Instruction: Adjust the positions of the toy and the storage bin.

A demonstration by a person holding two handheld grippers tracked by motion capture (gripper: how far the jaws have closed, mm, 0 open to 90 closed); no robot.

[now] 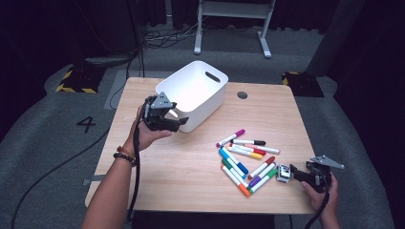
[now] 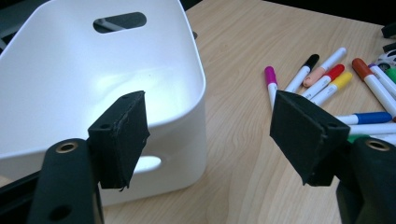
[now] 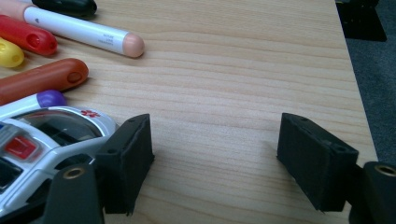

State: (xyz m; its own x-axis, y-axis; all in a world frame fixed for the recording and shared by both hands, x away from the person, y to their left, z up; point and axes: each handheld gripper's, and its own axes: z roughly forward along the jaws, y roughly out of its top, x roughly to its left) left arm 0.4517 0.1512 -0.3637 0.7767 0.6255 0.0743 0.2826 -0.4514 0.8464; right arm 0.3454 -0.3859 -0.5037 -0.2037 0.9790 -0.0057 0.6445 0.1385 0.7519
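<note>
Hovering fingers of left gripper (image 2: 210,135) and right gripper (image 3: 215,158) apart, empty; marker (image 3: 79,29) print unreadable.

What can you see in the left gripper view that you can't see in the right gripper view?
The left gripper view alone has the white bin with its handle slot, plus markers with pink, yellow and blue caps. The right gripper view alone gives a close look at a small white toy car beside its left jaw, and the table's right edge with grey floor beyond. Both share the wooden table, the peach-capped marker, and a pair of black jaws standing apart with nothing between them.
</note>
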